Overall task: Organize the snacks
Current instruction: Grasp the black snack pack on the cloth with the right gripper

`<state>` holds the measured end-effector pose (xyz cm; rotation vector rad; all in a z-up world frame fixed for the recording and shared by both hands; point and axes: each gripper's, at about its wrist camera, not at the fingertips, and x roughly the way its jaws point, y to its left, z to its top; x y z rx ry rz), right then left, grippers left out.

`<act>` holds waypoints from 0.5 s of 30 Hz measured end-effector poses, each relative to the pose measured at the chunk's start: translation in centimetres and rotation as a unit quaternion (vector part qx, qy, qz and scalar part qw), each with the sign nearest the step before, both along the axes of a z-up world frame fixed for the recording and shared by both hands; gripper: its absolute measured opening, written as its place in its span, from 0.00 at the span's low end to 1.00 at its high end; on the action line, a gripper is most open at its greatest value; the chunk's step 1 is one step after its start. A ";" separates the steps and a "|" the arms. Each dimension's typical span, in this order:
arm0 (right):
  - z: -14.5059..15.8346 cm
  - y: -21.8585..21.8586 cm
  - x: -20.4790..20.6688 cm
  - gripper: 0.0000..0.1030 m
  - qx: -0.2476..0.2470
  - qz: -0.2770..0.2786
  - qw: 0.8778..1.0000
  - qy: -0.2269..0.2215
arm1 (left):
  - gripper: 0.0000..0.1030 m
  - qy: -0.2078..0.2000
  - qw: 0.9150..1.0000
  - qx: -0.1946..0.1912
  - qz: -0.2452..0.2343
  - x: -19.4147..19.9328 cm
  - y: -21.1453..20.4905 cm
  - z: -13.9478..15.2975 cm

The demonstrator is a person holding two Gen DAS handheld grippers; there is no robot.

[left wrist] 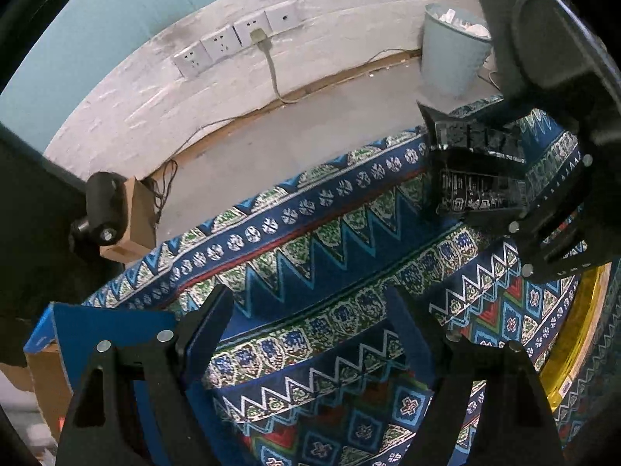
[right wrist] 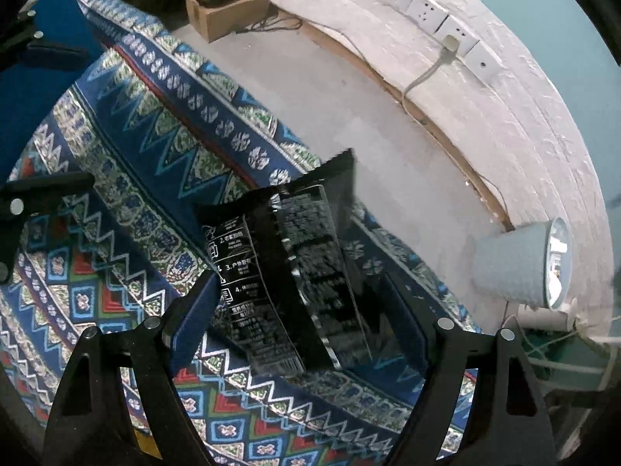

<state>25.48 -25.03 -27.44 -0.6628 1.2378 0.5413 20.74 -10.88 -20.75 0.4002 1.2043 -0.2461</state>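
The task stands at an early-to-middle stage, judged from the present layout: one snack is in transit and no finished arrangement of snacks is visible in either view. The right tool (right wrist: 306, 310) carries a glossy black foil snack pouch with white printed text and a serrated top edge (right wrist: 287, 272); the pouch sits between the two blue-padded fingers and hangs clear above the blue patterned tablecloth with zigzag and diamond motifs (right wrist: 128, 178) that covers the surface. In the left wrist view the same pouch (left wrist: 477, 182) appears held at its lower end by the right tool (left wrist: 543, 233), so the grip is judged secure, although the exact contact of the pads is partly hidden by the pouch itself. The left tool (left wrist: 310, 334) stands with its jaws wide apart and nothing between them; only the cloth lies beneath it. A blue-faced cardboard box with a brown open side (left wrist: 77, 334) sits at the edge of the surface just beside the left tool and is a likely destination, though its contents cannot be seen. A yellow curved rim (left wrist: 582, 330) shows at the right edge; its identity cannot be determined. What remains: placing the pouch, then handling any further snacks, none of which are in view. The pouch is flat, crinkled and reflective, with a central back seam; it is judged light and flexible.
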 end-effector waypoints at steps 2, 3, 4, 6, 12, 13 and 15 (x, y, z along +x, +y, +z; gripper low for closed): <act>-0.6 -0.1 -0.2 0.80 -0.005 -0.002 1.000 0.004 | 0.81 0.004 1.000 0.002 0.002 -0.1 0.1 -0.4; -1.1 -0.2 -0.4 0.80 -0.013 -0.003 1.000 0.004 | 0.81 0.007 1.000 0.001 0.003 -0.1 0.2 -0.7; -1.0 -0.5 -0.5 0.79 -0.006 -0.007 1.000 -0.001 | 0.80 0.009 1.000 0.000 0.002 -0.3 0.3 -0.8; -1.0 -0.9 -0.5 0.79 0.005 -0.022 1.000 0.004 | 0.81 0.012 1.000 -0.001 0.002 -0.5 0.4 -1.3; -0.8 -2.2 -1.4 0.59 0.037 -0.062 0.997 0.016 | 0.81 0.020 1.000 0.004 0.005 -1.4 0.2 -2.0; -0.8 -2.5 -1.6 0.59 0.041 -0.072 0.996 0.020 | 0.80 0.021 1.000 0.003 0.004 -1.5 0.1 -2.0; -0.8 -2.9 -2.1 0.58 0.048 -0.087 0.995 0.032 | 0.80 0.023 1.000 0.000 0.000 -2.0 -0.3 -2.0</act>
